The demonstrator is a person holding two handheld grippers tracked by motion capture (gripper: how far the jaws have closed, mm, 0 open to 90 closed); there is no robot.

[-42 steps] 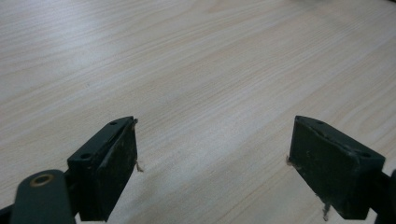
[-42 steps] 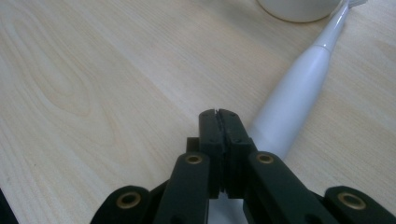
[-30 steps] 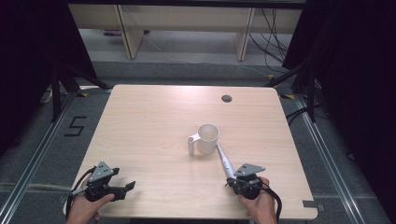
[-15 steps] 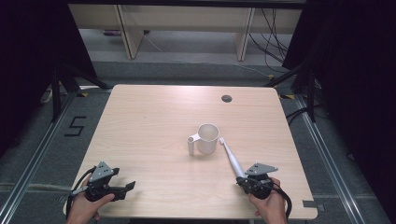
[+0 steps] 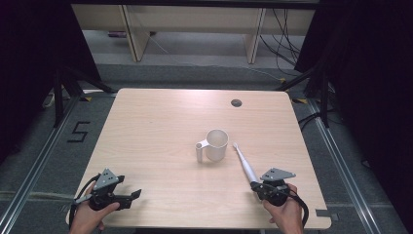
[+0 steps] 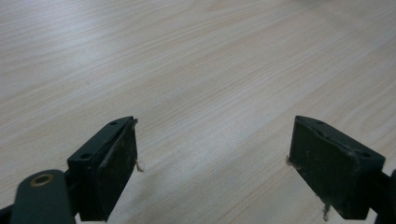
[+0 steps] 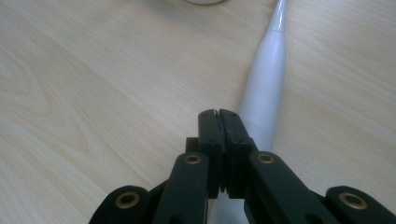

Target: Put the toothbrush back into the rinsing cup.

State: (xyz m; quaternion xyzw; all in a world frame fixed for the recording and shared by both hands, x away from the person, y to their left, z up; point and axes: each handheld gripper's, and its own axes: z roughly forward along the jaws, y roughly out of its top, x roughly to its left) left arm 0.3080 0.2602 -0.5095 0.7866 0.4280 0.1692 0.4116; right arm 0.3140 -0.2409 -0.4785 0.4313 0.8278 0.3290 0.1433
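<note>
My right gripper (image 5: 265, 187) sits near the front right corner of the table (image 5: 160, 122), its jaws pressed flat together with nothing between them. In the right gripper view the closed tips (image 7: 218, 122) rest just beside the thick end of a white toothbrush (image 7: 265, 88), which runs on underneath them toward the bottom of that view; whether the jaws touch it I cannot tell. From the high view the toothbrush (image 5: 245, 163) lies flat on the wood, slanting from my right gripper up and leftward, its narrow head ending just beside a white cup (image 5: 214, 145). The cup stands upright near the middle of the table with its open mouth up and its handle turned to the left. My left gripper (image 5: 127, 197) is well apart from all this, low over the front left corner in my left hand (image 5: 90, 214), pointing to the right. Its jaws are spread wide, and in the left gripper view bare wood grain lies between the two black pads (image 6: 119, 161). Far beyond the cup, near the back edge of the table, there is a small dark round hole (image 5: 236, 103).
</note>
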